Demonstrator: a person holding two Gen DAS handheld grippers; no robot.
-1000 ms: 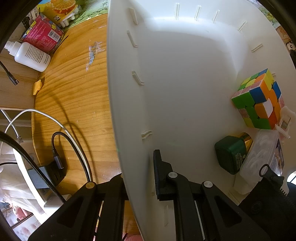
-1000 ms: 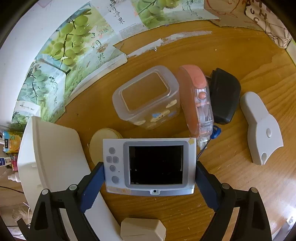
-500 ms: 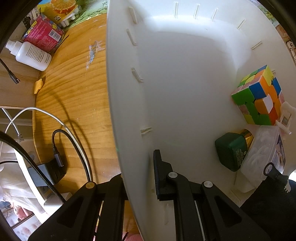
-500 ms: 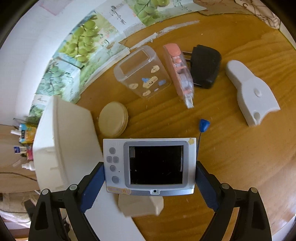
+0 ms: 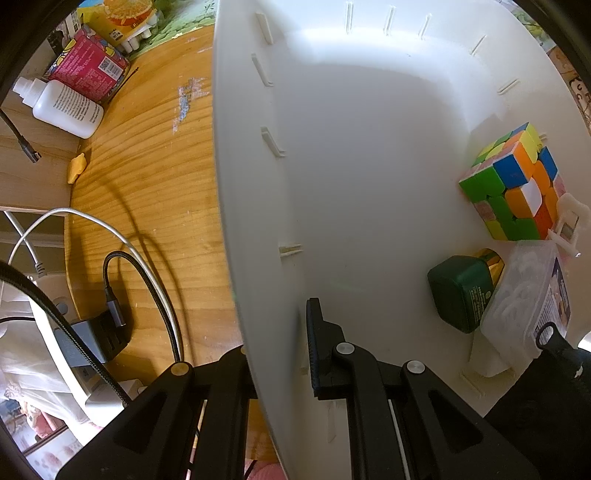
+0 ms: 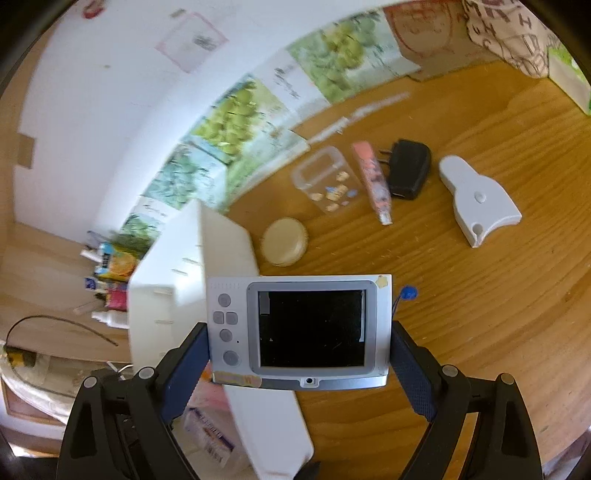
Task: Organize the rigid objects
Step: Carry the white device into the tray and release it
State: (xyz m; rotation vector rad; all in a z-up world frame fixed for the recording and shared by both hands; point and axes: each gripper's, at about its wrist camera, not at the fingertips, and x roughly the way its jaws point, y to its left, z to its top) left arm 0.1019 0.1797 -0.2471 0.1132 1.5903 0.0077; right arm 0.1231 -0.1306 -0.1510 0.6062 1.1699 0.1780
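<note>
Left tongs pinched, apparently clamped; right tongs spread wide, gripping.

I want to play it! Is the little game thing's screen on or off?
Off. The silver handheld device, held in the right gripper, shows a plain black screen with no picture or light.

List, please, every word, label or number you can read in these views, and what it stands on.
Nothing reads cleanly.
white bottle: printed lines, too small.
pink box: barcode and print, too small.
green box: pale print, too small.
grape posters: dark characters, blurred.
patterned cloth: outlined letters, perhaps "H"; rest blurred.
handheld device: sticker, blurred.
white bin: no text.
</note>
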